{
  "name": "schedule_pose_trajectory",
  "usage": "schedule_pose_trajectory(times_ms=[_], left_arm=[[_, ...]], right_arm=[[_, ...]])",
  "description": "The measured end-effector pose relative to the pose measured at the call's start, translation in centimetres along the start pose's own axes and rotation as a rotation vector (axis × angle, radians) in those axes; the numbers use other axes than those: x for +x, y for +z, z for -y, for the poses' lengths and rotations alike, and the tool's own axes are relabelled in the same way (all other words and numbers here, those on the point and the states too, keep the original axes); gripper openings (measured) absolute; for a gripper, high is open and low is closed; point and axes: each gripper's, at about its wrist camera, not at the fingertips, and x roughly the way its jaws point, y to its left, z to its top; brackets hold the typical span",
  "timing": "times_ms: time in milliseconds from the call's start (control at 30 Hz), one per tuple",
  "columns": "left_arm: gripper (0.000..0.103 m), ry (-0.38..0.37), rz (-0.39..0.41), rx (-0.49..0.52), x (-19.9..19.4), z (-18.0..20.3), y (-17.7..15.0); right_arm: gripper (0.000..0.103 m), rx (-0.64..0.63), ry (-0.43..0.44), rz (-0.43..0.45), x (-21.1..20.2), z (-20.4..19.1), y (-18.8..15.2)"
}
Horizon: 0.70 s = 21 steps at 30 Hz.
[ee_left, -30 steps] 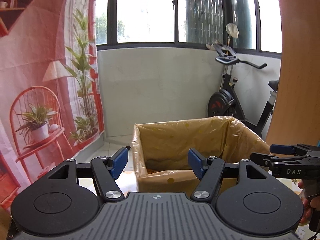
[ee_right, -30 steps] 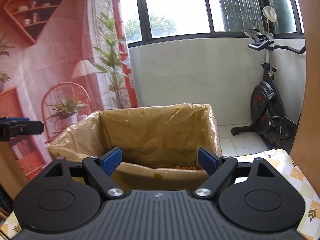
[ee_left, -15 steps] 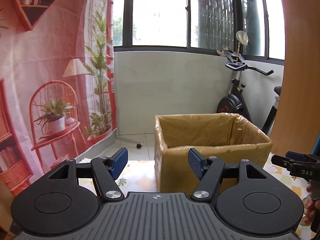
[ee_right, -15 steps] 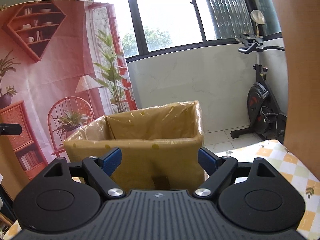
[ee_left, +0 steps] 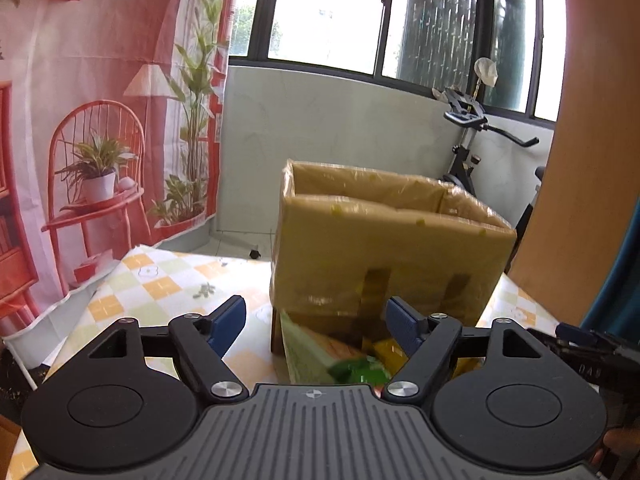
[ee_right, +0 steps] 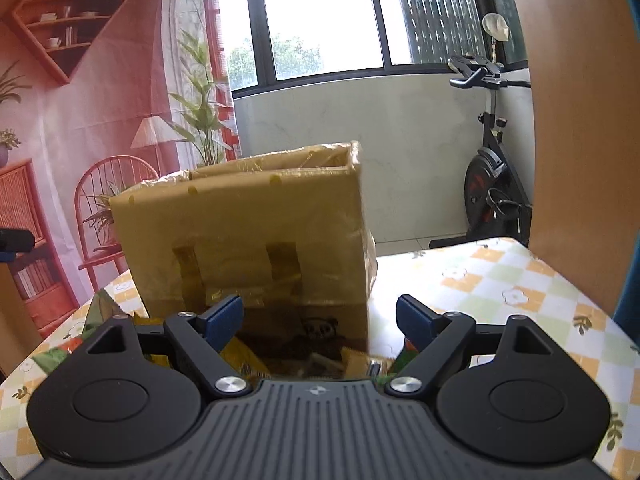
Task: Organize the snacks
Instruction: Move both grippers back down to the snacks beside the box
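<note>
Both tongs have dropped below the box (ee_left: 384, 248) rim; left tongs (ee_left: 316, 320) just widened, right tongs (ee_right: 320, 318) released; snack packets (ee_left: 340, 360), blurred, appear.

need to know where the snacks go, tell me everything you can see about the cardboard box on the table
The cardboard box is brown, tall and open-topped, with a yellowish dotted plastic liner folded over its rim and darker tape strips on the near wall. It stands upright on the table with the checked floral cloth. Snack packets lie at the foot of its near side; whether they touch it cannot be told. Its inside is hidden from both wrist views. Neither gripper touches it.
</note>
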Motion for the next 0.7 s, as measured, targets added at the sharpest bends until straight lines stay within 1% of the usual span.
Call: schedule_pose_trajectory(times_ms=[200,300,367,567,700], left_arm=[[0.079,0.009,-0.028,0.001,-0.6,-0.6,-2.8],[0.079,0.030,-0.036,0.023,-0.6,-1.1,-3.5],[0.079,0.036,-0.038,0.018,-0.7,-1.4,-4.0],[0.079,0.019,-0.061,0.006,-0.9,-1.6,-5.5],[0.079,0.003,-0.105,0.019,-0.2,-1.9,-6.6]], right_arm=[[0.086,0.008,0.019,-0.034,0.1,-0.1,-1.5],[0.086,0.011,0.028,-0.055,0.2,-0.6,-2.5],[0.086,0.009,0.033,-0.062,0.2,-0.8,-3.2],[0.086,-0.025,0.039,-0.081,0.4,-2.1,-4.1],[0.086,-0.057,0.060,-0.083,0.7,-2.7,-4.2]])
